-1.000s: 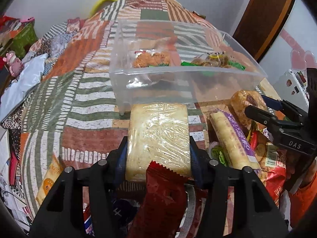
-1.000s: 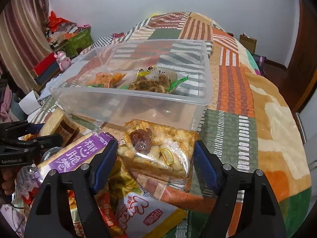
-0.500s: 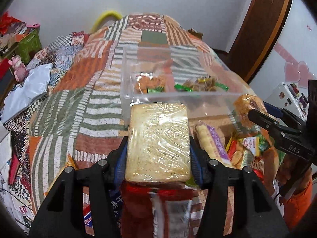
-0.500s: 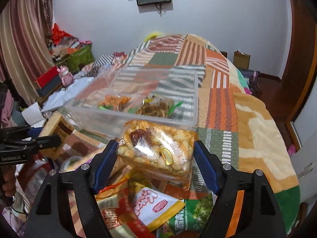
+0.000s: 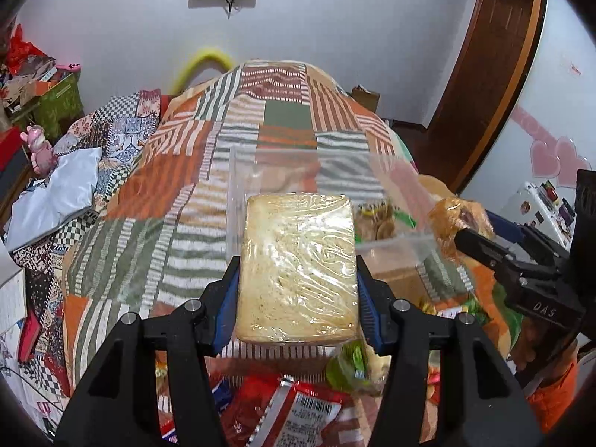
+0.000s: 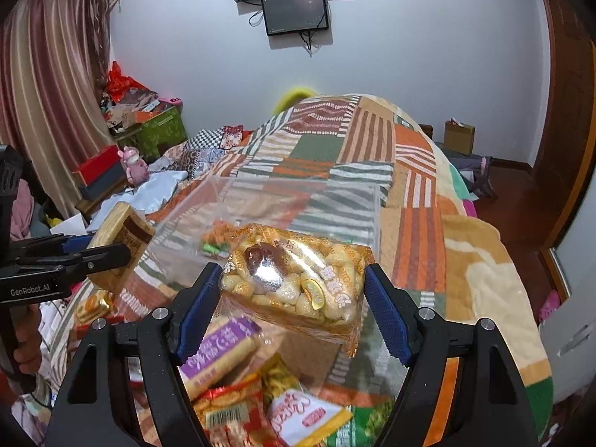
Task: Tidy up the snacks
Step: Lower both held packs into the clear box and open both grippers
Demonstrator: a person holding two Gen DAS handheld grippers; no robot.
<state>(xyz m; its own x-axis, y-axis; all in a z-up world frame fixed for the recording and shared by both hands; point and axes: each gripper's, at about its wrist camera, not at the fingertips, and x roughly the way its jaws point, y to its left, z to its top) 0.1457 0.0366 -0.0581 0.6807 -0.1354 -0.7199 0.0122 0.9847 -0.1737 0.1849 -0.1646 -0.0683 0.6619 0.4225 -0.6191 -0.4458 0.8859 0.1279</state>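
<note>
Left gripper (image 5: 297,290): clamped on a wrapped pale cake slab (image 5: 298,264)
Right gripper (image 6: 292,305): clamped on a puffed snack bag (image 6: 298,279)
Clear bin (image 6: 376,219): beyond both, on the quilt (image 6: 417,223)

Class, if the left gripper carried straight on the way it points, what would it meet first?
Probably the clear plastic bin: its near wall sits just beyond the wrapped cake slab clamped in the left gripper, though depth is uncertain.

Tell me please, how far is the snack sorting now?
Done: a few small snacks already lie in the clear box. In hand: the left gripper holds a wrapped pale cake, and the right gripper holds a bag of puffed snacks; both hang in front of the box, not yet inside. Left: several packets lie loose on the blanket below.
</note>
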